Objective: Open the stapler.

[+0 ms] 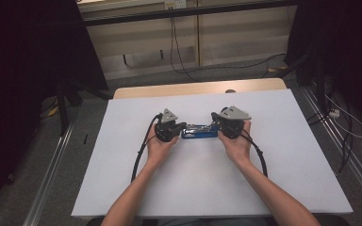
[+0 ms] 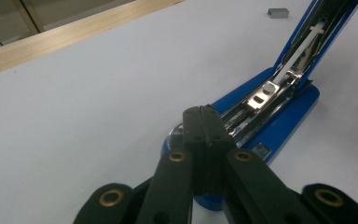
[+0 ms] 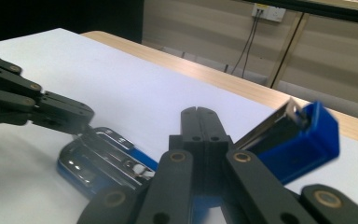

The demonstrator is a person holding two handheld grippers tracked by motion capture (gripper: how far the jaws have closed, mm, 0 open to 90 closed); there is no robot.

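Two grippers: left gripper (image 1: 185, 126) and right gripper (image 1: 213, 123) both had their black jaws pressed together with nothing between them, their tips meeting the stapler from opposite ends.
Stapler (image 1: 199, 131): blue plastic with a shiny metal channel, it lay mid-table between the hands, its top arm swung up and open.
Staple block (image 2: 278, 12): small, grey and rectangular, it sat apart beyond the stapler.
Table (image 1: 273, 155): smooth white sheet, with a pale wooden edge at the far side.
Beyond: dark cables hung on a beige wall.
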